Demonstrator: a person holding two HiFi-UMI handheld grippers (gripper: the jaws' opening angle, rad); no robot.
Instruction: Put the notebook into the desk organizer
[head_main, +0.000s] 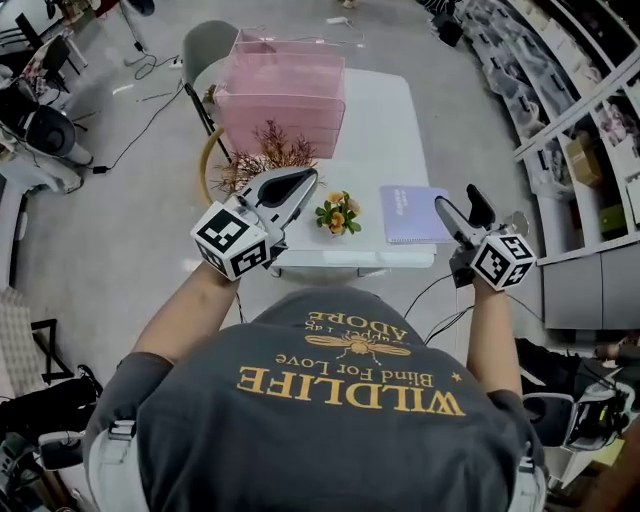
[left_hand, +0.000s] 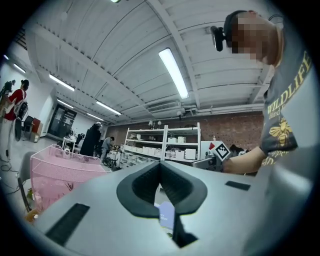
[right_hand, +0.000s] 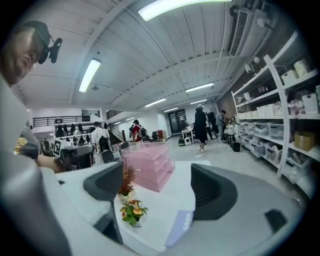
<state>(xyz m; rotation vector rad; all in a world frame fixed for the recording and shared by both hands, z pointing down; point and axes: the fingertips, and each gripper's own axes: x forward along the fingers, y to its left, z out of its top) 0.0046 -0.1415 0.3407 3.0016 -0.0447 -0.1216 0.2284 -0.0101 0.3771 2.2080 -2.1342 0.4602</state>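
Note:
A lavender notebook (head_main: 413, 214) lies flat at the near right of the white table (head_main: 385, 130). The pink desk organizer (head_main: 280, 90), a stack of mesh trays, stands at the table's far left. My right gripper (head_main: 458, 203) hovers just right of the notebook, above the near edge, jaws open and empty. In the right gripper view the notebook (right_hand: 180, 226) shows low between the jaws and the organizer (right_hand: 148, 170) beyond. My left gripper (head_main: 303, 182) is held above the table's near left, shut on nothing. A sliver of notebook (left_hand: 166, 215) shows under its jaws.
A small pot of orange flowers (head_main: 338, 213) stands left of the notebook. A vase of dried twigs (head_main: 262, 157) stands before the organizer. A grey chair (head_main: 205, 50) is behind the table. Shelving (head_main: 590, 130) runs along the right; people stand far back.

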